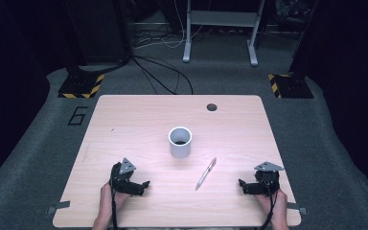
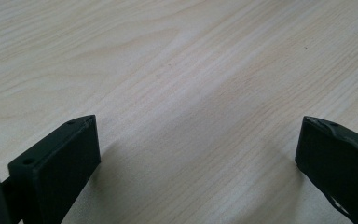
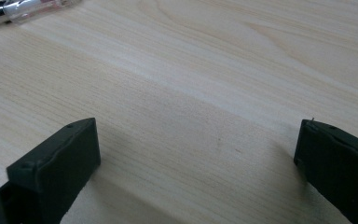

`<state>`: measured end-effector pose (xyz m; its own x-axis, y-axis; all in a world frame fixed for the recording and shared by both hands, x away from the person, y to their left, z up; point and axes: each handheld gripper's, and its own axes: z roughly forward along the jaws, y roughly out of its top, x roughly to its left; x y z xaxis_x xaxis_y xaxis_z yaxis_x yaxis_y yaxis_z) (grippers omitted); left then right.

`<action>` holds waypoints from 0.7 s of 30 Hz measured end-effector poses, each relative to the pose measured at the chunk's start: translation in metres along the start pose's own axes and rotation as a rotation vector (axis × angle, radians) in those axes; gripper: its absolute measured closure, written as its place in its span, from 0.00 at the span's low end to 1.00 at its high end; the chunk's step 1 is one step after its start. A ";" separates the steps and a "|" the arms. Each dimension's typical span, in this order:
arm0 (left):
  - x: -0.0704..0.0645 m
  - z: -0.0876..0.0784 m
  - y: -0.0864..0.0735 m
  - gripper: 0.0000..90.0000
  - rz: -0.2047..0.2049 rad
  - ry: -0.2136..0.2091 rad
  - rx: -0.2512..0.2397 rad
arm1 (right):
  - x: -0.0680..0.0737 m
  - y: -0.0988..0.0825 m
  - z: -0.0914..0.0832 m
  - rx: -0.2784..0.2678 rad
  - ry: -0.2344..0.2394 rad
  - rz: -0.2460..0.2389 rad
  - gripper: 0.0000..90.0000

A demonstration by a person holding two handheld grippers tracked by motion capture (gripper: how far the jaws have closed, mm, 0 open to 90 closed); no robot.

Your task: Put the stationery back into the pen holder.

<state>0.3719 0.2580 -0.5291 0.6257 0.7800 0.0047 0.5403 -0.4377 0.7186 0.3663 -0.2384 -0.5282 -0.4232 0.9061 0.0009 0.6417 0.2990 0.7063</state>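
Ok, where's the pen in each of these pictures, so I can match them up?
High view: the pen lies right of centre on the table, nearer the right gripper.
Left gripper view: not in it.
Right gripper view: pen at the top left corner.
Shared landmark: the table's wood grain.

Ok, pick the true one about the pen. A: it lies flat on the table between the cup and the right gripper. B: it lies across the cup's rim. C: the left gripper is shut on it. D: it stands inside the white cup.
A: in the high view the pen lies flat on the table, apart from the white cup, toward the right gripper, whose jaws stand open.
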 end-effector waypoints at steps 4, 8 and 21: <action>-0.001 0.001 0.000 0.00 0.012 0.018 0.016 | -0.001 0.001 0.000 0.010 0.002 -0.018 0.00; -0.001 0.002 0.000 0.00 0.009 0.024 0.012 | 0.003 0.006 -0.005 -0.036 0.018 -0.015 0.00; -0.001 0.002 0.000 0.00 0.010 0.025 0.007 | 0.058 0.062 0.004 -0.021 0.254 -0.240 0.02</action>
<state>0.3724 0.2560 -0.5305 0.6167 0.7867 0.0295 0.5380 -0.4485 0.7137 0.3840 -0.1659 -0.4866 -0.7076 0.7066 0.0075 0.4925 0.4856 0.7222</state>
